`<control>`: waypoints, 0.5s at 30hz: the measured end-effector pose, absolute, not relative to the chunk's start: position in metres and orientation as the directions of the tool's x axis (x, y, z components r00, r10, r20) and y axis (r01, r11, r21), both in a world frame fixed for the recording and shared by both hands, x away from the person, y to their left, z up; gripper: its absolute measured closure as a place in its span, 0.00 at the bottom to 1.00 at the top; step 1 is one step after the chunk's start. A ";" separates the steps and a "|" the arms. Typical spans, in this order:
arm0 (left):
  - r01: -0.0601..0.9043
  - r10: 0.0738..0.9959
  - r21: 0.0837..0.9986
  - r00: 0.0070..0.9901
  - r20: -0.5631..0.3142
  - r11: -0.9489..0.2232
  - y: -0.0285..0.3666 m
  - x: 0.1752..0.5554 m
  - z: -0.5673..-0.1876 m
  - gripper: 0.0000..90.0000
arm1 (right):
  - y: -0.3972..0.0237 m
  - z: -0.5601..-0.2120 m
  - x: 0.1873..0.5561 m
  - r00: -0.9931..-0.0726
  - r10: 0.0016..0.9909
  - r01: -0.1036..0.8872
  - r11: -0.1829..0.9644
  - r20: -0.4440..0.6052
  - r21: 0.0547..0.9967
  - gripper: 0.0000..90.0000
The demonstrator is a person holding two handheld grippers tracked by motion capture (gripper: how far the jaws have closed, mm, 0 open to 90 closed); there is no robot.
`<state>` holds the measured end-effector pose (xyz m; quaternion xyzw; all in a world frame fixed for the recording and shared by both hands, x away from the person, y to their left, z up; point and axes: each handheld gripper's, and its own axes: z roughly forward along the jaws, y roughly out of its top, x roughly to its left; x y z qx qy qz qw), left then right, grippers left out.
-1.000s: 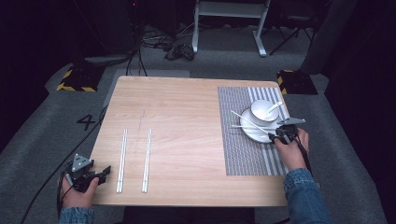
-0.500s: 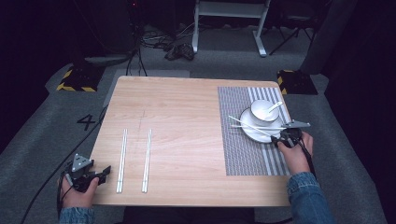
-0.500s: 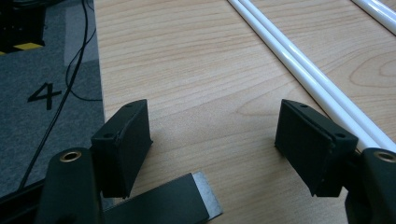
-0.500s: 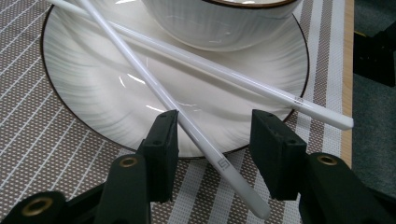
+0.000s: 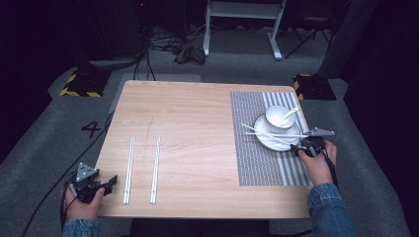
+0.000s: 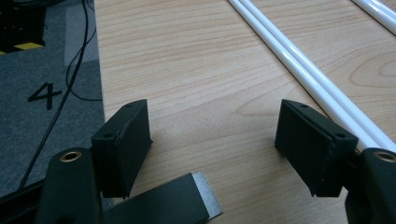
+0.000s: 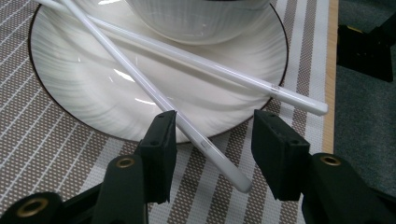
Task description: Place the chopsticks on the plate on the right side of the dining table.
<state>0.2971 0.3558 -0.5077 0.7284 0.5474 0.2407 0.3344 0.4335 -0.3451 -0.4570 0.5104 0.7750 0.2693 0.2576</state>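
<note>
Two black jaws of the right gripper stand partly apart and have just been opening; one white chopstick runs between them, its end on the striped placemat, neither pad pressing it. Its partner chopstick also lies across the plate, touching the foot of the bowl standing there. Far from the plate, the left gripper gapes wide over bare table, gripping nothing, just beside another chopstick pair
</note>
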 end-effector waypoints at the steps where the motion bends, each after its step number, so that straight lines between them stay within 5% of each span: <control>1: 0.636 0.958 0.751 0.285 -0.015 -0.178 0.356 0.297 -0.508 0.29 | -0.347 -0.457 0.433 -0.345 0.930 0.655 0.333 -0.123 0.679 0.57; 15: 0.636 0.958 0.751 0.285 -0.015 -0.178 0.356 0.297 -0.508 0.29 | -0.364 -0.464 0.430 -0.292 0.952 0.676 0.277 -0.097 0.683 0.57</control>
